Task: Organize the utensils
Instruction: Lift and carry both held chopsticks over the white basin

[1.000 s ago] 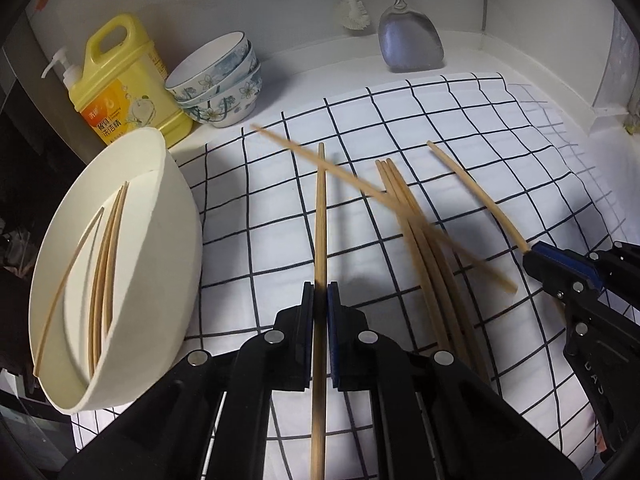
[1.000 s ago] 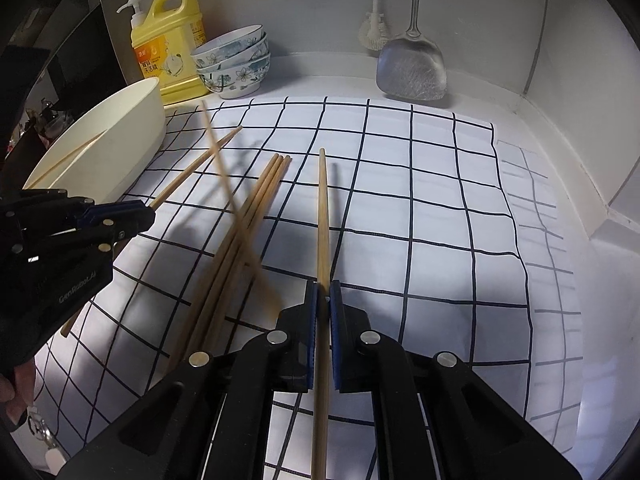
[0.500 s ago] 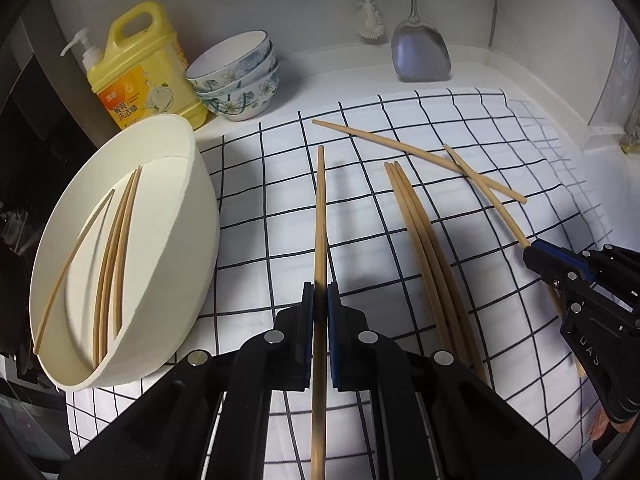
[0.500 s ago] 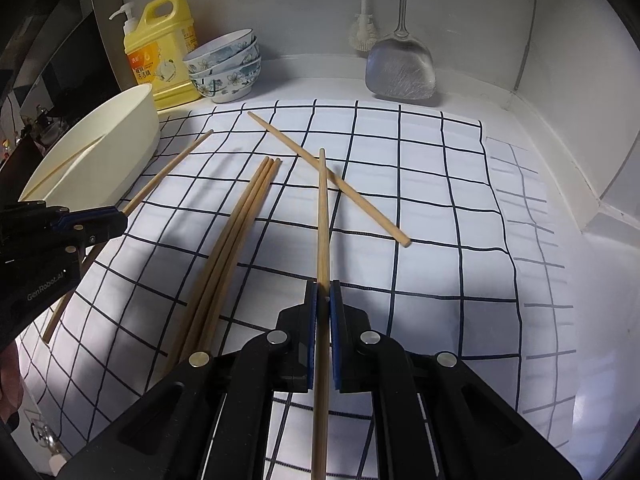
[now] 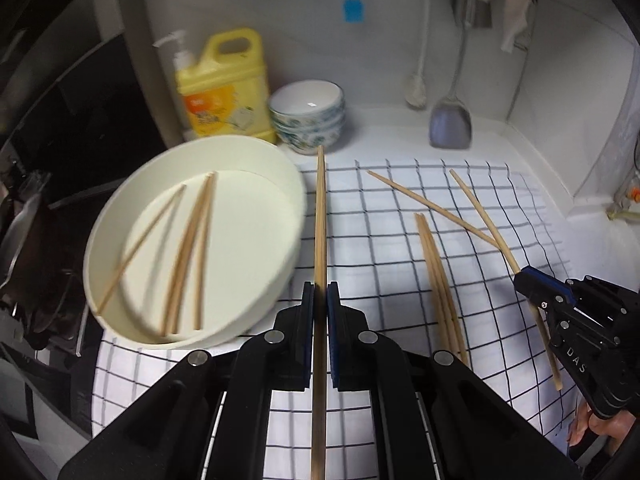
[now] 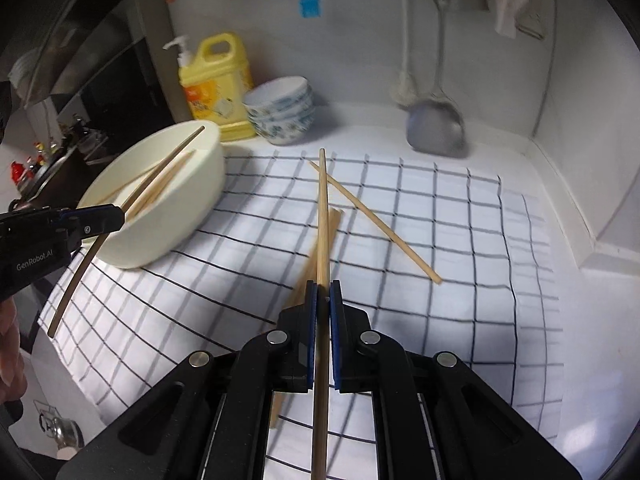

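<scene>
My left gripper point(image 5: 319, 304) is shut on a wooden chopstick point(image 5: 320, 216) held above the checked cloth, beside the white basin point(image 5: 276, 168). The basin holds several chopsticks point(image 5: 192, 248). My right gripper point(image 6: 323, 304) is shut on another chopstick point(image 6: 323, 216), lifted over the cloth. On the cloth lie a bundle of chopsticks point(image 5: 438, 272) and one loose chopstick point(image 5: 424, 200). In the right wrist view the left gripper point(image 6: 100, 218) holds its chopstick by the basin point(image 6: 180, 216). The right gripper also shows in the left wrist view point(image 5: 532, 280).
A yellow detergent bottle point(image 5: 224, 88) and stacked patterned bowls point(image 5: 308, 116) stand at the back left. A metal spatula point(image 5: 450, 124) and a brush point(image 5: 416, 88) hang on the back wall. The white checked cloth point(image 6: 440, 240) covers the counter; a raised white ledge point(image 6: 600, 248) borders the right.
Both grippers have lifted and pulled back with their chopsticks. The left one has swung left toward the basin. The loose chopstick has come to rest on the cloth.
</scene>
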`<act>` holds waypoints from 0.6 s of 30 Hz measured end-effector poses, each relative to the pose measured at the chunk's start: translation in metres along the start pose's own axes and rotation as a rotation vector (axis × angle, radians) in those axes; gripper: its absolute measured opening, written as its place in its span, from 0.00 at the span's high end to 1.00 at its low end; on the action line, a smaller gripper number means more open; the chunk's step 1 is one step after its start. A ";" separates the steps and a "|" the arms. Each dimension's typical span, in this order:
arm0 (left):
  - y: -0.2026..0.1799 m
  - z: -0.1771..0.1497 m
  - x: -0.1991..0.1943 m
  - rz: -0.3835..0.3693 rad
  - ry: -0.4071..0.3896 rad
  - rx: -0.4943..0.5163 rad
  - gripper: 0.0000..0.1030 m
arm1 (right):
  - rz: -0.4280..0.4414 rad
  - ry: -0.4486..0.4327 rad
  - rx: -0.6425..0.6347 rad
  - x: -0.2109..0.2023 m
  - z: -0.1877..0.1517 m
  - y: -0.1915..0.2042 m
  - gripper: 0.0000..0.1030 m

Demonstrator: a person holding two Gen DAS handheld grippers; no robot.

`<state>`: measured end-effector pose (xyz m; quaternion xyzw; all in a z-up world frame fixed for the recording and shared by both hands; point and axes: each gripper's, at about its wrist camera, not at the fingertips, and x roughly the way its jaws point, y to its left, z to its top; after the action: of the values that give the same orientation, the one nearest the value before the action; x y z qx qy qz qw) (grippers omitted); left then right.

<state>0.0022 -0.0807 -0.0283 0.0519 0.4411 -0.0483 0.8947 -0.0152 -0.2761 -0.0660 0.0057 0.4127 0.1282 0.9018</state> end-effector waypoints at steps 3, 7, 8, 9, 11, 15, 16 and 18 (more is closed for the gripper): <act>0.024 0.003 -0.013 0.010 -0.012 -0.048 0.93 | 0.040 -0.010 -0.047 -0.001 0.020 0.025 0.94; 0.060 0.007 -0.019 0.029 -0.025 -0.086 0.93 | 0.073 -0.035 -0.090 0.001 0.047 0.062 0.94; 0.070 0.008 -0.020 0.034 -0.029 -0.090 0.93 | 0.082 -0.046 -0.094 0.003 0.054 0.072 0.94; 0.082 0.009 -0.020 0.035 -0.034 -0.094 0.93 | 0.090 -0.055 -0.094 0.005 0.061 0.084 0.94; 0.104 0.013 -0.019 0.036 -0.042 -0.094 0.93 | 0.098 -0.066 -0.089 0.011 0.070 0.101 0.94; 0.150 0.022 -0.004 0.018 -0.026 -0.070 0.93 | 0.083 -0.077 -0.041 0.033 0.088 0.140 0.94; 0.160 0.023 -0.001 0.008 -0.023 -0.067 0.93 | 0.082 -0.078 -0.031 0.038 0.090 0.146 0.94; 0.181 0.028 0.009 -0.007 -0.024 -0.048 0.93 | 0.062 -0.071 -0.005 0.053 0.098 0.164 0.94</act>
<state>0.0536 0.0941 -0.0094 0.0282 0.4314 -0.0415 0.9008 0.0538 -0.0952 -0.0223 0.0208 0.3798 0.1571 0.9114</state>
